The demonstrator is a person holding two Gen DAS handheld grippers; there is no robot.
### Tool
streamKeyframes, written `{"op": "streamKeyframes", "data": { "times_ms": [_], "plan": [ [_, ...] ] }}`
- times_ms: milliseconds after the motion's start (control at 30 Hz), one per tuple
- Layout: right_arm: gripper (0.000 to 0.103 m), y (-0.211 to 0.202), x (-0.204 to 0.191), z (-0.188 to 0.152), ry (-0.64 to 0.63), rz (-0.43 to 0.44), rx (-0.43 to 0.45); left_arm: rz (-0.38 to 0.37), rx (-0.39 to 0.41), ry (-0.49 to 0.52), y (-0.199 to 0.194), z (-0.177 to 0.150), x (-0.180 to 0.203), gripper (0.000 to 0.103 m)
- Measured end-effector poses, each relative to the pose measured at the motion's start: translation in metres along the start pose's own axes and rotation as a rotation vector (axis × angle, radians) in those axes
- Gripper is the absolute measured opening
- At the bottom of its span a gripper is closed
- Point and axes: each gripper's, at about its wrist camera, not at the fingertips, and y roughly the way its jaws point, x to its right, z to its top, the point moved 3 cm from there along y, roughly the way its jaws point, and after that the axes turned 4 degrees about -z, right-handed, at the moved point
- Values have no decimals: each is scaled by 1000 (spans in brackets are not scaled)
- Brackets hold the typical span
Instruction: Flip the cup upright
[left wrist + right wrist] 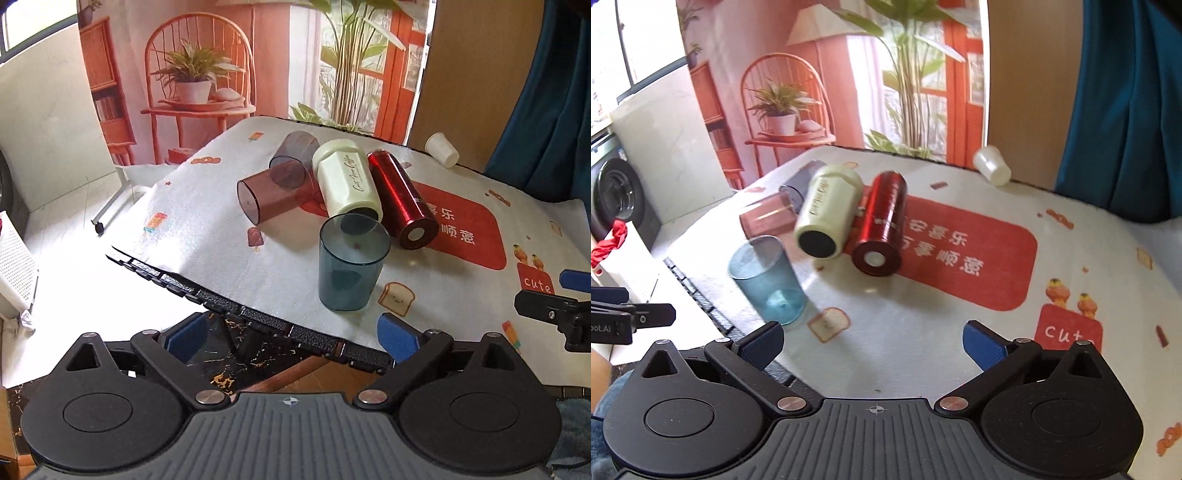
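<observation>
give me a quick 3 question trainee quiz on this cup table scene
1. True or false: the blue transparent cup stands upright, mouth up.
2. Which lies between the cream cup and the red patch of the tablecloth? A) red metal cup B) white paper cup C) brown transparent cup
3. Fill in: both the left claw and the right claw are ____ and hold nothing.

Key: 1 true; 2 A; 3 open
</observation>
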Motion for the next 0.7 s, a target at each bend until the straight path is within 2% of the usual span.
{"op": "streamKeyframes", "data": {
  "times_ms": [133, 433, 700],
  "plan": [
    [103, -23, -13, -4, -6, -27, 7, 12, 32, 9, -24, -6, 2, 103],
    [103, -59, -20, -25, -12, -85, 51, 16, 49, 47, -65, -34, 19, 103],
    [103, -79, -17, -46, -33, -144, 74, 69, 105, 77, -90, -52, 37, 103]
  ]
}}
